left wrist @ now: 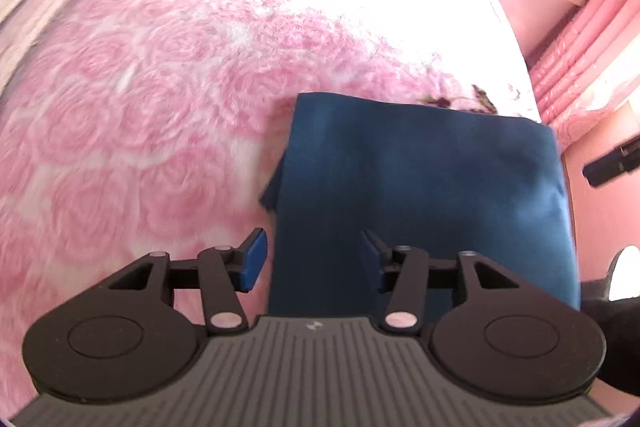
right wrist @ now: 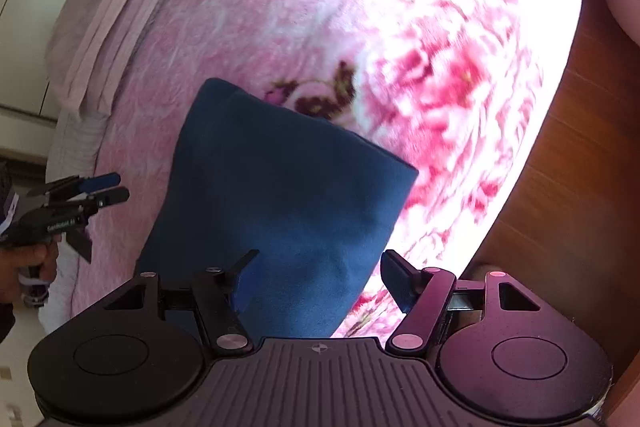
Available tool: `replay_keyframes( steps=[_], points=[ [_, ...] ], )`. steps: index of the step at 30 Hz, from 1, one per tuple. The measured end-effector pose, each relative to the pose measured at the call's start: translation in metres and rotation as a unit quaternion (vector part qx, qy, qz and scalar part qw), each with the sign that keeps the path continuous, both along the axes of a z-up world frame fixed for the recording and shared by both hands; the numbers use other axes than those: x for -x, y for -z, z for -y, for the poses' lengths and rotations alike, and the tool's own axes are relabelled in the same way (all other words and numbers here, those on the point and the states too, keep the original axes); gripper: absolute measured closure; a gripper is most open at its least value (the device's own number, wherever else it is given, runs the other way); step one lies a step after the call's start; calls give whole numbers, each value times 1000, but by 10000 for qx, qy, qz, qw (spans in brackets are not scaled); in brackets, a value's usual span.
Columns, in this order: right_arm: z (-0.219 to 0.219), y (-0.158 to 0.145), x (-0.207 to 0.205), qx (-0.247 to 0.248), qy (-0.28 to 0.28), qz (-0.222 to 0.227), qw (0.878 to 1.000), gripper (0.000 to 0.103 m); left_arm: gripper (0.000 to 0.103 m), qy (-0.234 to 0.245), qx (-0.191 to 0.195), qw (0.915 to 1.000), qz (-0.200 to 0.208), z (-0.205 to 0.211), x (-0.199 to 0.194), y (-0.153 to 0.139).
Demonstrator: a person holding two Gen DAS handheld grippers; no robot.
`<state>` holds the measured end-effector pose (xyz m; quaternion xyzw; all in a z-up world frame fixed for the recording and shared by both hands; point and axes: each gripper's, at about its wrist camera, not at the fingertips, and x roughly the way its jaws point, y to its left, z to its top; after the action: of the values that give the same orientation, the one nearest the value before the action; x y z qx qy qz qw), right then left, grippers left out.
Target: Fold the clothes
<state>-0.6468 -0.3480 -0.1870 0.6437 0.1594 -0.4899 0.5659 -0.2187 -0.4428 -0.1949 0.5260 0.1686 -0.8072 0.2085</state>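
Folded dark-blue cloth rectangle (left wrist: 424, 187) lies flat on the pink rose-patterned blanket (left wrist: 140, 115), long axis running straight away from both cameras; left gripper (left wrist: 316, 259) and right gripper (right wrist: 320, 275) both gape empty above it.

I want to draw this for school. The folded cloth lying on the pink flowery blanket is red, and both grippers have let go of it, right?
Not quite. The folded cloth is blue, not red, as the left wrist view shows. The rest holds: it lies on the pink flowery blanket, and the left gripper and right gripper both have open jaws with nothing pinched.
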Motion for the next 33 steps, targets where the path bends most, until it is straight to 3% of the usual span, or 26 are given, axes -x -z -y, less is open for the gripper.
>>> replay_keyframes(
  steps=[8,14,17,21,24,25,26,27,28,33],
  points=[
    [-25,51,-11,-121,905,758,9929,35,56,427,-255,9986,-169,60,22,41],
    [-33,53,-10,109,1171,1124,9867,36,56,693,-978,9927,-119,91,34,80],
    [-35,57,-7,119,1246,1202,9848,36,60,953,-1481,9844,-31,94,38,92],
    [-36,65,-8,126,1346,1290,9824,36,61,1479,-1399,9788,230,86,46,94],
    [-35,67,-9,155,1374,1351,9811,36,61,1585,-1423,9766,301,92,49,97],
    [-36,68,-8,167,1392,1397,9802,38,64,1573,-1500,9757,285,95,50,98],
    [-36,68,-8,180,1404,1441,9794,55,68,1546,-1591,9747,264,96,51,99],
    [-36,68,-7,197,1404,1480,9788,63,79,1576,-1725,9720,245,97,52,99],
    [-36,67,-5,215,1406,1518,9781,66,90,1609,-1855,9691,227,98,54,100],
    [-36,73,-2,195,1435,1560,9771,67,91,1712,-1909,9662,282,96,59,100]
  ],
)
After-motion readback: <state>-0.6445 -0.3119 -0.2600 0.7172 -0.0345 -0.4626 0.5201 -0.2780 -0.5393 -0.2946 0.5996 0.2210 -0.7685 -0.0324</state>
